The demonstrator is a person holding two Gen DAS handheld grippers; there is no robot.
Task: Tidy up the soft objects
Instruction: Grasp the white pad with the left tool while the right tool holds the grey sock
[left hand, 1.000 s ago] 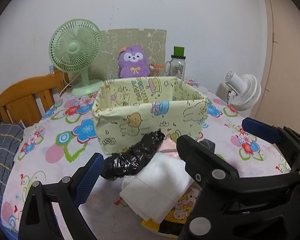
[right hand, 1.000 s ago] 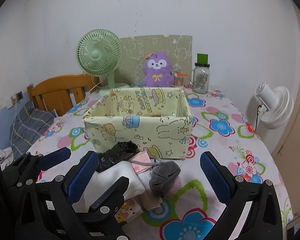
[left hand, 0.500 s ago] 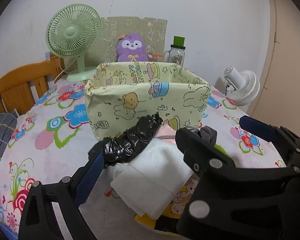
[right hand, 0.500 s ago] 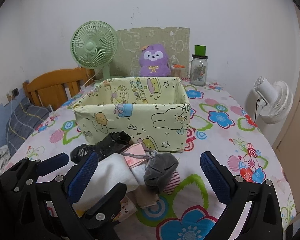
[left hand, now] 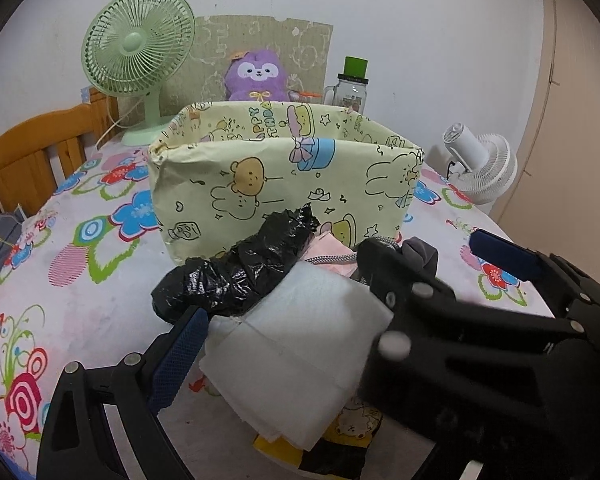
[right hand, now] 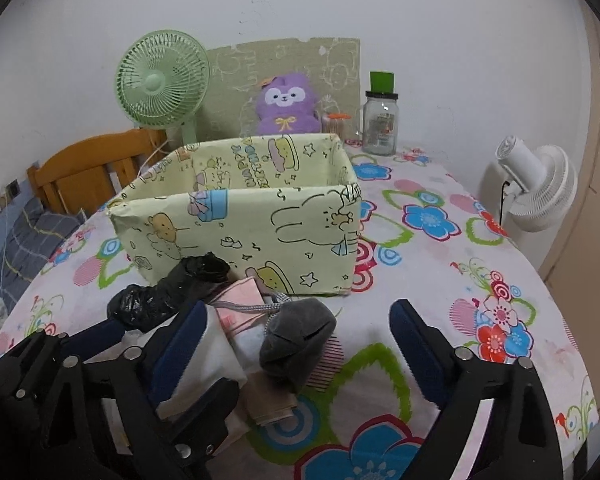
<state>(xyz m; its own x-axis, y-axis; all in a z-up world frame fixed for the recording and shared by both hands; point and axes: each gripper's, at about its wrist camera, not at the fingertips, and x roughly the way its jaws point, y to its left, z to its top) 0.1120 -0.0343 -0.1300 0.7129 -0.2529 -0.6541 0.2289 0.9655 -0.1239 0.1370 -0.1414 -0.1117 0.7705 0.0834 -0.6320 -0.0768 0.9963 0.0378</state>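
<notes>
Glossy crinkled black plastic bag (left hand: 239,276), matt grey cloth pouch (right hand: 297,334).

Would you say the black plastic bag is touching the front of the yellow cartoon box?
Cannot tell. In both wrist views the black plastic bag overlaps the yellow cartoon box, its tip drawn against the front wall, but neither shows contact or a gap plainly.

One yellow cartoon-print box (right hand: 259,236) stands on the desk (right hand: 440,280). At its six o'clock lies a heap of soft things: one black crumpled bag (left hand: 239,272), one white folded cloth (left hand: 295,356), one pink pouch (right hand: 239,304), one grey sock bundle (right hand: 295,344) and one beige folded piece (right hand: 271,404). There are two fans: one green (right hand: 161,84) at the box's eleven o'clock, one white (right hand: 536,184) at three o'clock. One purple plush (right hand: 287,104) and one jar with a green lid (right hand: 380,120) stand at twelve to one o'clock. One wooden chair (left hand: 31,152) sits at nine o'clock.
</notes>
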